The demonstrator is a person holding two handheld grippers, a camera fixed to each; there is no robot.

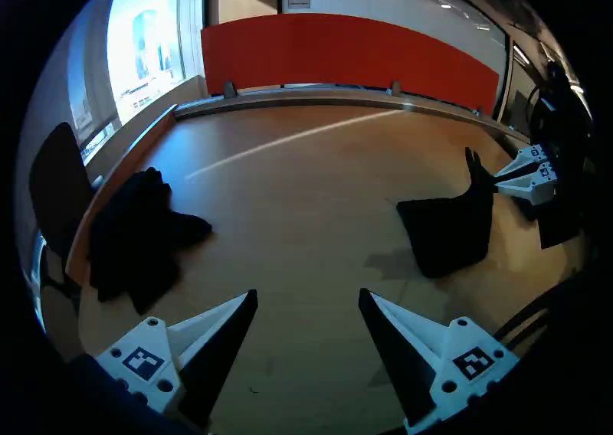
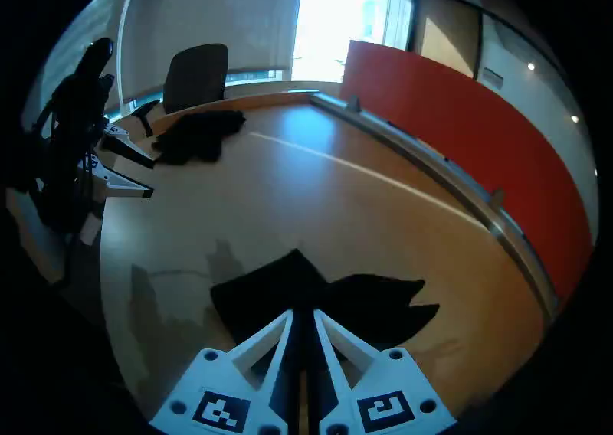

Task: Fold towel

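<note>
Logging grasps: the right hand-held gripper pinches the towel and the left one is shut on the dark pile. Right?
No. The left gripper view shows the left hand-held gripper open over the table, apart from the dark pile. The right hand-held gripper does pinch the towel.

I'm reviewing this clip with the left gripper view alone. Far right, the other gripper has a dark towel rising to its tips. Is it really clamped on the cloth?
Observer: It appears so. In the right gripper view the right gripper has its fingers drawn almost together, with the towel between them.
Operator: How does the rest of the towel lie?
Observer: It fans out from the gripper onto the table. Its side toward the red divider ends in uneven points rather than a straight edge.
Operator: What is behind my left gripper?
Observer: Behind the left gripper stands a dark silhouette, apparently the holder's arm.
</note>
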